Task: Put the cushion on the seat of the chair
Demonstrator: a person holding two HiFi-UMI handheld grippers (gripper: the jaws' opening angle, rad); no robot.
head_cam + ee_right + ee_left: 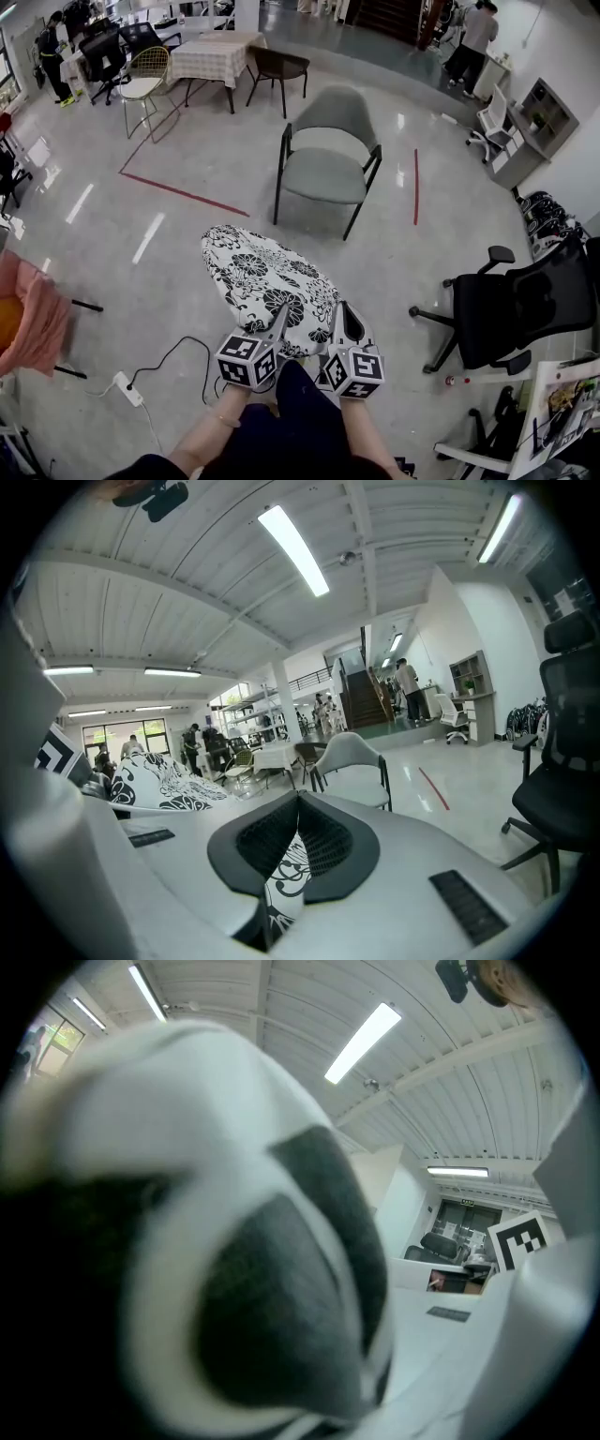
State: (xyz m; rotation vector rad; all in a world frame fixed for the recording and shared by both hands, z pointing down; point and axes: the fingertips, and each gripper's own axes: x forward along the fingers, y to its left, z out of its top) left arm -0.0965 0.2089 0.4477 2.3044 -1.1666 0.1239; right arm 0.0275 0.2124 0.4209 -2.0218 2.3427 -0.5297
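Holds cushion (267, 281) by its near edge in clenched left gripper (278, 322) and right gripper (341, 321), chair (323, 173) ahead of both.

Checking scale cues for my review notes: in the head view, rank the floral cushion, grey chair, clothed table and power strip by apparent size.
Largest: floral cushion and grey chair, about alike; the cushion is nearer the camera, so I won't rank them.
Then: clothed table.
Smallest: power strip.

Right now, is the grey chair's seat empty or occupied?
Empty: the seat is bare; the cushion is held short of it.
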